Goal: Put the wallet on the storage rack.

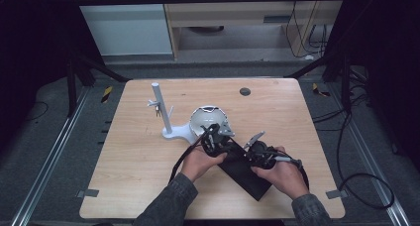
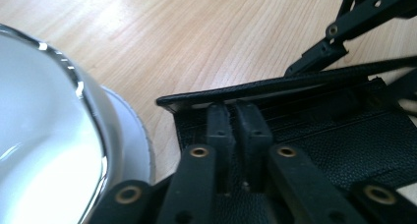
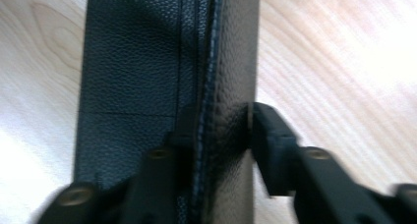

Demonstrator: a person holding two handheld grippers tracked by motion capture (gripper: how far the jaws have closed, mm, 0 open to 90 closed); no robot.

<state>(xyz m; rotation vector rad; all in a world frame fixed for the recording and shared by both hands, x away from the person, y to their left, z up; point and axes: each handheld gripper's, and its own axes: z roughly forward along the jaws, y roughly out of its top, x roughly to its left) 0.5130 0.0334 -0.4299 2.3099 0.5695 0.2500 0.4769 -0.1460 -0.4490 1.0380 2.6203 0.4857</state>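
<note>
White bowl (image 1: 209, 121) beside left tool (image 1: 216, 139)

Rig look from my end: both sleeves dark grey, heathered knit, cuffs end at the wrists. Left gripper (image 1: 214, 137) & right gripper (image 1: 257, 149) are black linkage frames w/ grey three-cornered plates on top; a black cable trails off each. In the left gripper view I see flat black link bars w/ brass-coloured rivets at the pivots and squared black finger pads (image 2: 218, 128). Right gripper view: same bars, same rivets, a bit blurred.
</note>
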